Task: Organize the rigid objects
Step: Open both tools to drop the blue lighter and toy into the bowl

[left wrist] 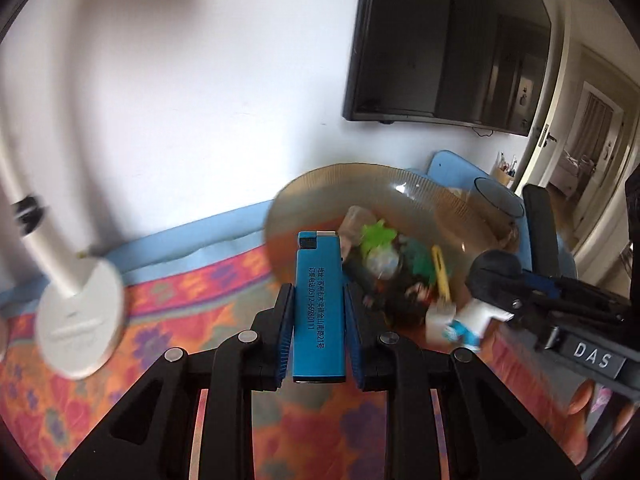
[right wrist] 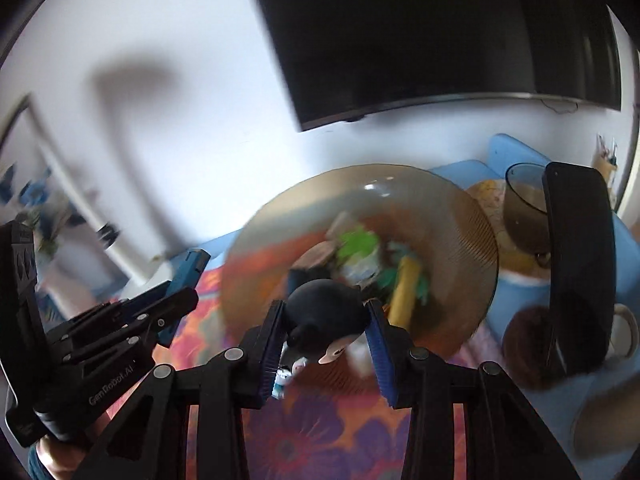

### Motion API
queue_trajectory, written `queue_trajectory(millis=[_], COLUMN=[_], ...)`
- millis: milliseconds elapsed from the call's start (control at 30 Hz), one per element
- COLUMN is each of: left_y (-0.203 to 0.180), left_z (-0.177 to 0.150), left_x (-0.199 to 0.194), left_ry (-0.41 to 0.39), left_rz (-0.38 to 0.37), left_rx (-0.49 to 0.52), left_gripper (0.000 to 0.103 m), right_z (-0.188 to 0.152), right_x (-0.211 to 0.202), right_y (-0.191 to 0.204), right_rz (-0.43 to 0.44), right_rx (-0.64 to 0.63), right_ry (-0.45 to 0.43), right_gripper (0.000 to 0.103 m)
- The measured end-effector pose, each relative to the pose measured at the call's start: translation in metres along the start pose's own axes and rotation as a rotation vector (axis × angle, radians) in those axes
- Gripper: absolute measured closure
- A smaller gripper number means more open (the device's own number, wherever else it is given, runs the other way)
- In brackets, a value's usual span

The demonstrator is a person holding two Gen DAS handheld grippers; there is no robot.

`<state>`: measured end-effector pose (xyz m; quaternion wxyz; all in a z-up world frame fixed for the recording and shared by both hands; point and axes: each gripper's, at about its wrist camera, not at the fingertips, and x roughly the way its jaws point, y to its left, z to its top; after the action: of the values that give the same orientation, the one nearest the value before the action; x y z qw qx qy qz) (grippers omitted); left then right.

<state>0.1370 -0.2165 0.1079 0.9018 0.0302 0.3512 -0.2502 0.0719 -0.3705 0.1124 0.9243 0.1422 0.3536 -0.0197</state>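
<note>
My left gripper [left wrist: 318, 294] is shut on a blue lighter [left wrist: 319, 312] that stands upright between its pads. Just beyond it sits an amber glass bowl [left wrist: 420, 188] holding several small toys, green, yellow and dark. My right gripper [right wrist: 325, 312] is shut on the black head of a small toy figure [right wrist: 326, 308], whose white and blue body hangs below. In the left wrist view that figure [left wrist: 474, 316] hangs at the bowl's near right rim. In the right wrist view the left gripper [right wrist: 180, 284] with the lighter [right wrist: 188, 268] is left of the bowl [right wrist: 460, 216].
A flowered orange and purple cloth [left wrist: 168, 320] covers the table. A white lamp base [left wrist: 78, 316] stands at the left. At the right are a black phone [right wrist: 580, 264] standing upright, a dark glass cup [right wrist: 524, 208] and a mug [right wrist: 624, 332]. A dark TV [left wrist: 448, 40] hangs on the wall.
</note>
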Motion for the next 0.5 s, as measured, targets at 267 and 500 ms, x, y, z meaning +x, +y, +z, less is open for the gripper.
queue_trajectory(millis=[267,500], left_y=[-0.012,0.009], left_z=[0.032,0.038], left_x=[0.040,-0.004], left_ry=[-0.010,-0.103], left_rz=[-0.033,0.006], left_rx=[-0.026,-0.043], left_gripper=[0.052,0.025], right_z=[0.045,0.046], right_x=[0.042,0.022], right_y=[-0.020,-0.027], right_rz=[-0.066,-0.067], right_rx=[0.008,0.014], right_ry=[-0.020,-0.070], right_gripper=[0.063,0.044])
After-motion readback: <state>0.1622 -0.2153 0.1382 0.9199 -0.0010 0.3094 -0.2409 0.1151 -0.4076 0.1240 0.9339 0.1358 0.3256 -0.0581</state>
